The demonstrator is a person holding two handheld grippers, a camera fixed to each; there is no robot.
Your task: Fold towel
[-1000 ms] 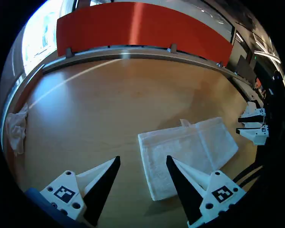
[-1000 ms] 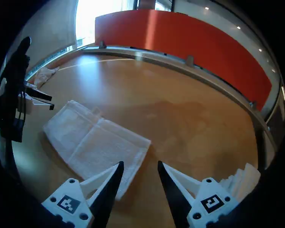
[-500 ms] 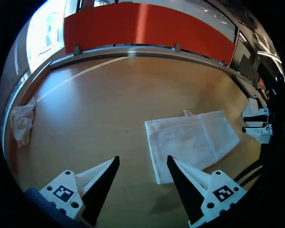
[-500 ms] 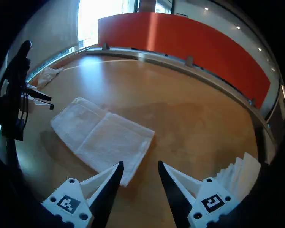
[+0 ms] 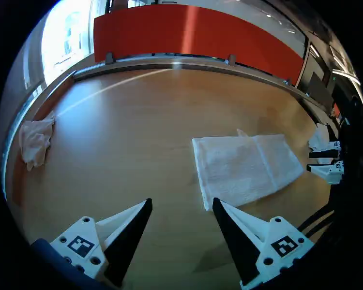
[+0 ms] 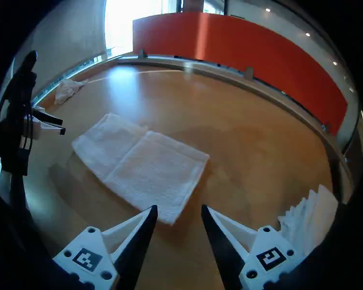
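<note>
The left tongs (image 5: 181, 202) and right tongs (image 6: 179, 208) are held spread and empty over the tabletop (image 5: 123, 145), with one folded towel (image 5: 244, 166) laid flat between them. The fold could be dragged open were only its top layer pinched. One stack of cloths (image 6: 310, 212) and, farther off, one crumpled cloth (image 5: 35, 140) are also seen.

White towel (image 5: 244, 166) (image 6: 143, 164) — folded, flat on the wooden tabletop — untouched.
</note>
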